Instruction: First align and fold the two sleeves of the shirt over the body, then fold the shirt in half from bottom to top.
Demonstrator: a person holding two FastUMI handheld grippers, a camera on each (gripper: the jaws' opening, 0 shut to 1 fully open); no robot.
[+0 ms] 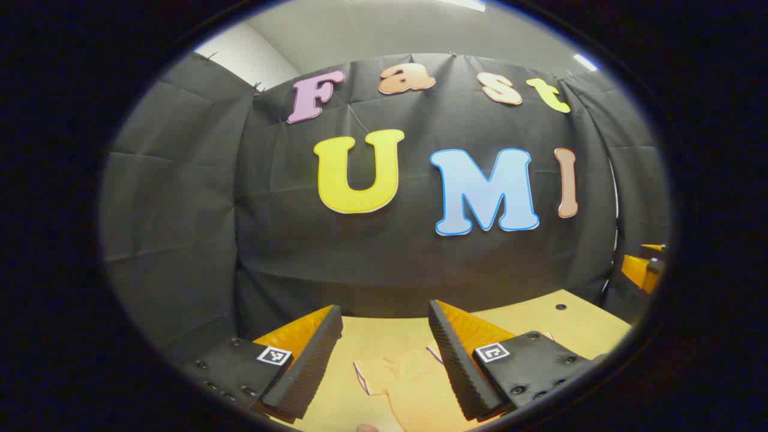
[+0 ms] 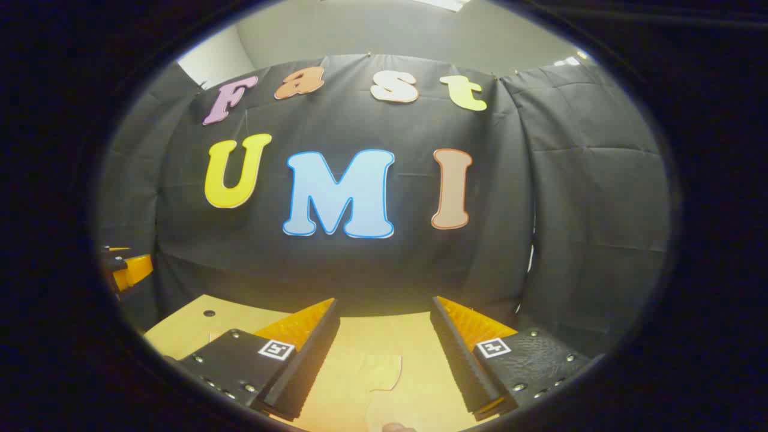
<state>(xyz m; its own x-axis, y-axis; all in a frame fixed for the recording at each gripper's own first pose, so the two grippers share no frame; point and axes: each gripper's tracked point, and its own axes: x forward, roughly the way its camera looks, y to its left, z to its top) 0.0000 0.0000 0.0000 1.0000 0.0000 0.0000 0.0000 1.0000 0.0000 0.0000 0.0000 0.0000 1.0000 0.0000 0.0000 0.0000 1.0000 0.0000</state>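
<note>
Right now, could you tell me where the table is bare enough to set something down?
The tan wooden table lies bare along its far edge under the black cloth wall, around a small dark hole. The pale yellow shirt crowds the near part, between the open left gripper fingers.

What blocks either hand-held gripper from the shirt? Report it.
Nothing visible. The shirt lies on the table below the open left hand-held gripper; the open right hand-held gripper hovers over it too.
</note>
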